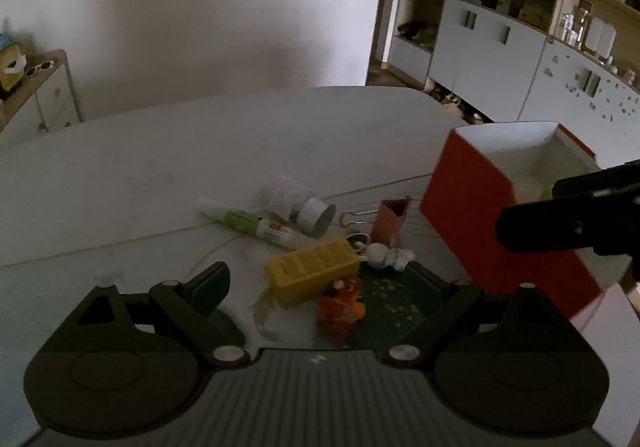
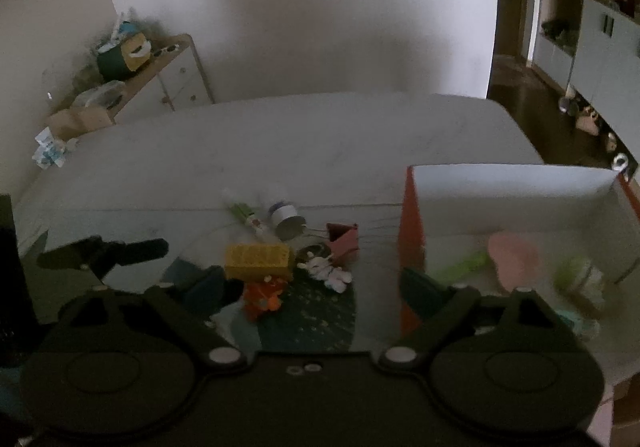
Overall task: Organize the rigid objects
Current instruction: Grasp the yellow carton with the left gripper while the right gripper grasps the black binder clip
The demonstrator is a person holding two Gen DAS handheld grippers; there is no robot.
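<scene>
In the left wrist view, a pale counter (image 1: 160,175) with a rounded far edge is seen, and much bare room is left on its far side. A small heap of hard things is gathered in the middle. A yellow box (image 1: 312,269) with small print is laid flat, just ahead of the left gripper (image 1: 316,287), whose jaws are spread wide with nothing between them but an orange toy (image 1: 340,311) low down. A smooth white tube (image 1: 248,221) and a round white bottle (image 1: 308,207) are laid on their sides behind the box. A wire clip (image 1: 384,221) is stood beside a small white figure (image 1: 390,257). A tall orange bin (image 1: 472,223) with a white inside is stood at the right.

In the right wrist view, the right gripper (image 2: 316,287) is held with jaws released, one on each side of the bin's (image 2: 410,231) near corner. The yellow box (image 2: 258,261) is seen just past the left jaw. Blurred pink and green things (image 2: 512,255) are seen inside the bin. The left gripper (image 2: 104,251) is seen at the left edge.
</scene>
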